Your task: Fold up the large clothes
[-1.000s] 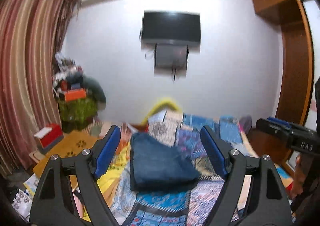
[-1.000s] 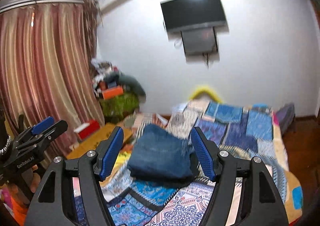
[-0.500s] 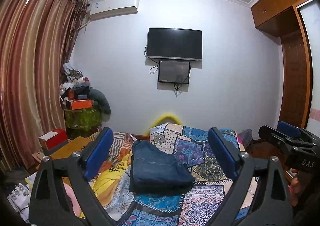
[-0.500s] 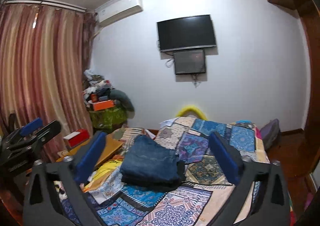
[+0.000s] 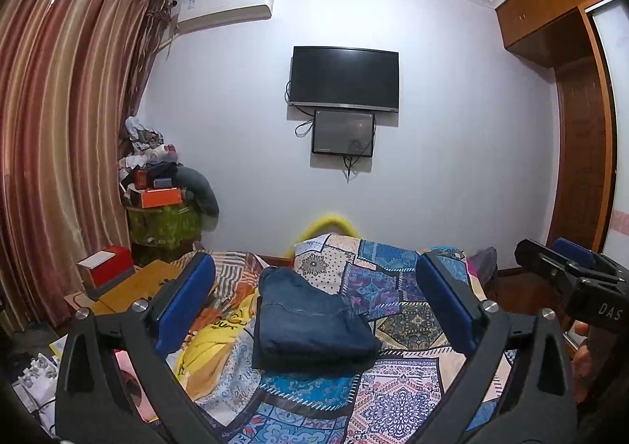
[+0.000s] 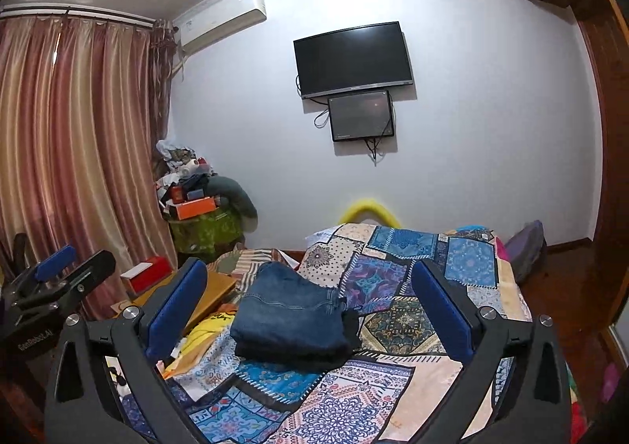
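In the left wrist view our left claw (image 5: 312, 298) has just sprung wide, empty, with the folded jeans (image 5: 310, 330) mid-frame on the bed (image 5: 405, 385), and in the right wrist view our right claw (image 6: 310, 300) likewise gapes empty, so we reckon that thick, slightly lopsided denim stack (image 6: 291, 322) could slump open if nudged.

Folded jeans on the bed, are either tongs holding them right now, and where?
No. Both the left tongs and right tongs stand open and empty; the jeans lie free.

You see dark blue jeans (image 5: 310, 322), folded into a thick, neat rectangle, lying flat on the patchwork bedspread (image 5: 397, 397), waistband toward the far wall.
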